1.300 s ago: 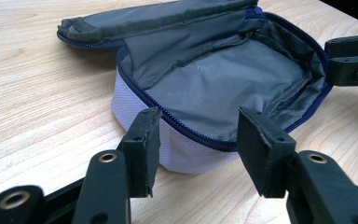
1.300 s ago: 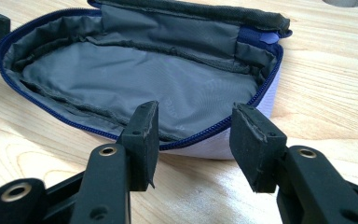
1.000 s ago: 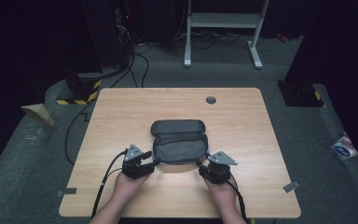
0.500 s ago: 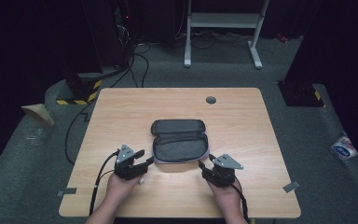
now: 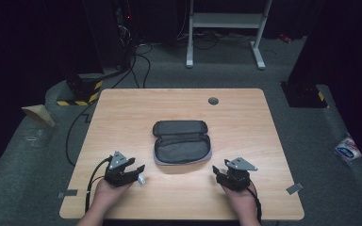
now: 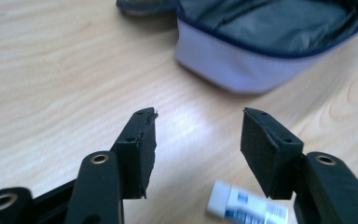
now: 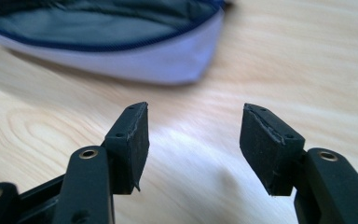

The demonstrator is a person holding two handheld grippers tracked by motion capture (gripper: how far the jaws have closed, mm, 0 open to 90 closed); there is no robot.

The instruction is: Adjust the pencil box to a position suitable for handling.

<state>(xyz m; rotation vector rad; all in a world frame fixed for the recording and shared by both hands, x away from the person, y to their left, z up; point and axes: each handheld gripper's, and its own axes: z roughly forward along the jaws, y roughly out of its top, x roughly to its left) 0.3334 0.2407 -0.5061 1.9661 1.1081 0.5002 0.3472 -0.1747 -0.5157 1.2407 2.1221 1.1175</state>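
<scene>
Pencil case point(image 5: 182, 142) lies unzipped at frame centre — you hold left gripper point(image 5: 131, 170) and right gripper point(image 5: 222, 173) lower down, jaws apart and empty, eraser point(image 6: 247, 206) beneath the left, seemingly ready for packing.

A laboratory or recording studio. A light wooden table point(image 5: 122, 113) stands on grey carpet point(image 5: 37, 155) amid dark surroundings. Beyond the table, far from the grippers: a white metal stand point(image 5: 226, 21), black cables point(image 5: 139, 63), and a base with yellow-black hazard tape point(image 5: 82, 92). Tape markers point(image 5: 294, 188) lie on the carpet.
</scene>
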